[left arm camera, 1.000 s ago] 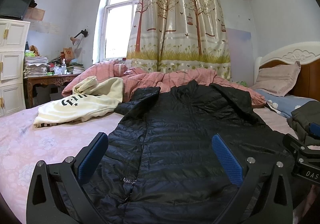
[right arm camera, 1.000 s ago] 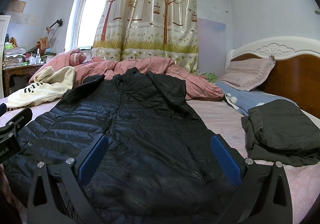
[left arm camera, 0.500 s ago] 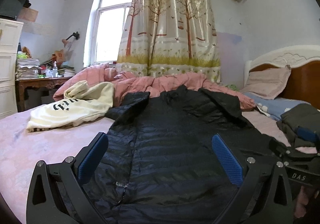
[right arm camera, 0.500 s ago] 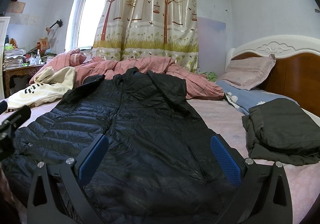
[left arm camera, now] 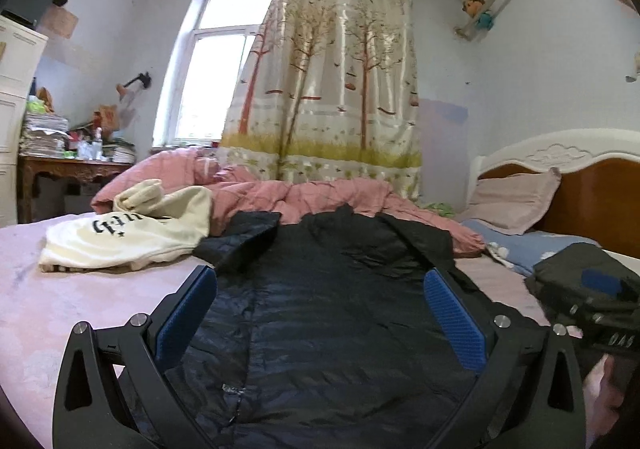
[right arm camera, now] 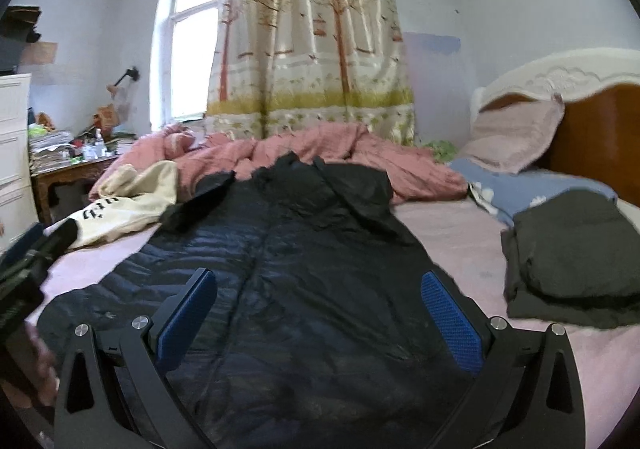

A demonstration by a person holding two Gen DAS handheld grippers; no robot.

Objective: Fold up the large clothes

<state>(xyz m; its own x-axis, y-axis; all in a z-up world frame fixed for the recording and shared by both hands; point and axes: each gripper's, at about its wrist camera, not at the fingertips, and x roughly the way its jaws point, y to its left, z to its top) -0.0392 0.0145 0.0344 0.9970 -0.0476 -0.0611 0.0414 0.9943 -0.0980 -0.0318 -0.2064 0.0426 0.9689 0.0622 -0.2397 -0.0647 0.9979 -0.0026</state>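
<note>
Hovering both grippers, left [left arm camera: 320, 303] and right [right arm camera: 318, 301], jaws apart, over the black quilted puffer jacket [right arm camera: 304, 249]; aiming for hem corners at bed's near edge.

A: Bg? Tree-print curtain [left arm camera: 332, 81] by window [left arm camera: 208, 85], pink quilt [right arm camera: 320, 157] bunched up.
B: Rt side: pillow [right arm camera: 516, 137] on headboard [right arm camera: 592, 117]. Lt: cluttered desk [left arm camera: 72, 165].
</note>
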